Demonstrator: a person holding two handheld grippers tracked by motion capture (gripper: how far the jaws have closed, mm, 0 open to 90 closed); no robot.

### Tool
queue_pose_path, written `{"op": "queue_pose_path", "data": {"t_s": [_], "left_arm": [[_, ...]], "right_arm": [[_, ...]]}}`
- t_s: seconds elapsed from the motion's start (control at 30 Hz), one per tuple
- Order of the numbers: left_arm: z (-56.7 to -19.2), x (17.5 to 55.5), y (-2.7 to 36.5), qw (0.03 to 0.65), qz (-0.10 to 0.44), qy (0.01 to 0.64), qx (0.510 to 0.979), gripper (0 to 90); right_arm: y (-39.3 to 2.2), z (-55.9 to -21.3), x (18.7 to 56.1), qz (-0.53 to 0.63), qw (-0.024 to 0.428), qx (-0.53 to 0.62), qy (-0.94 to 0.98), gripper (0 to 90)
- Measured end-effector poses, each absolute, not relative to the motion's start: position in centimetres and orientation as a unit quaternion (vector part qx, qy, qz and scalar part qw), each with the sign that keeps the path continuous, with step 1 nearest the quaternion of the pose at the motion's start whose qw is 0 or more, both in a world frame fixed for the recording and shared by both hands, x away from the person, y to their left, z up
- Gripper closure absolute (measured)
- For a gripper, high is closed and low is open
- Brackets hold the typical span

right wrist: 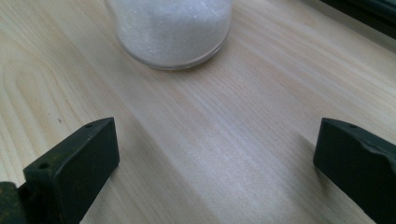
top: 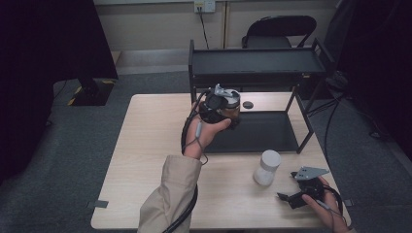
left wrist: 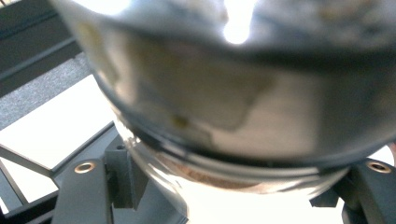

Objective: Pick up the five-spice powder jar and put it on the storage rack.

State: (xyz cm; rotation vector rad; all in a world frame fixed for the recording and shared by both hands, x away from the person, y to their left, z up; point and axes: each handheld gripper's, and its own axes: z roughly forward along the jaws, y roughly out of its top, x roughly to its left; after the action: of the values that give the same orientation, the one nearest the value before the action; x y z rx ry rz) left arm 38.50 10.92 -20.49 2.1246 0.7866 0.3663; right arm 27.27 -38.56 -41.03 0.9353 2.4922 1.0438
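So the setup is a light wood table point(top: 150, 160) on grey carpet point(top: 58, 165), with a beige wall at the back and dark curtains on both sides. The left half of the table is bare, so lots of open room there right out to the left and near edges. A bit of tape point(top: 100, 204) sits on the near-left corner.

Going right: the left gripper point(top: 228, 104) is lifted up at the front of a black two-shelf rack point(top: 257, 63), and its jaws are clamped on a jar point(top: 232, 108) with brownish stuff inside. In the left gripper view the jar point(left wrist: 243, 107) is super close and blurry, squeezed between both jaws, above the rack's lower shelf. A small black disc point(top: 248, 105) lies on the table just behind, under the top shelf. The rack takes up most of the far-right part of the table, and a folding chair point(top: 279, 31) stands behind it.

Near-right: a white-lidded jar of white grains point(top: 266, 168) stands upright on the table, in front of the rack. The right gripper point(top: 286, 198) rests low near the front-right corner, jaws spread wide, apart from the grain jar point(right wrist: 173, 32), with bare wood between.
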Motion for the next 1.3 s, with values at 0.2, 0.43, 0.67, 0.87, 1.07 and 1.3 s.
{"op": "queue_pose_path", "data": {"t_s": [0.2,0.43,0.67,0.87,1.07,1.3], "left_arm": [[-19.1,38.6,10.4,0.406,0.151,0.308,0.847,30.2],[-17.3,39.0,10.2,0.411,0.147,0.304,0.847,30.2],[-15.6,39.2,9.8,0.41,0.153,0.301,0.847,30.2],[-14.5,39.6,9.7,0.409,0.153,0.303,0.847,30.2],[-13.3,39.7,9.3,0.404,0.161,0.301,0.849,30.1],[-11.8,39.9,9.2,0.405,0.164,0.3,0.848,30.1]], "right_arm": [[-38.6,-41.0,27.3,0.361,0.141,0.324,0.863,0.0],[-38.6,-41.0,27.3,0.361,0.141,0.324,0.863,0.0],[-38.6,-41.0,27.3,0.361,0.141,0.324,0.863,0.0],[-38.6,-41.0,27.3,0.361,0.141,0.324,0.863,0.0],[-38.6,-41.0,27.3,0.362,0.141,0.324,0.863,0.0],[-38.6,-41.0,27.3,0.361,0.141,0.324,0.863,0.0]]}}
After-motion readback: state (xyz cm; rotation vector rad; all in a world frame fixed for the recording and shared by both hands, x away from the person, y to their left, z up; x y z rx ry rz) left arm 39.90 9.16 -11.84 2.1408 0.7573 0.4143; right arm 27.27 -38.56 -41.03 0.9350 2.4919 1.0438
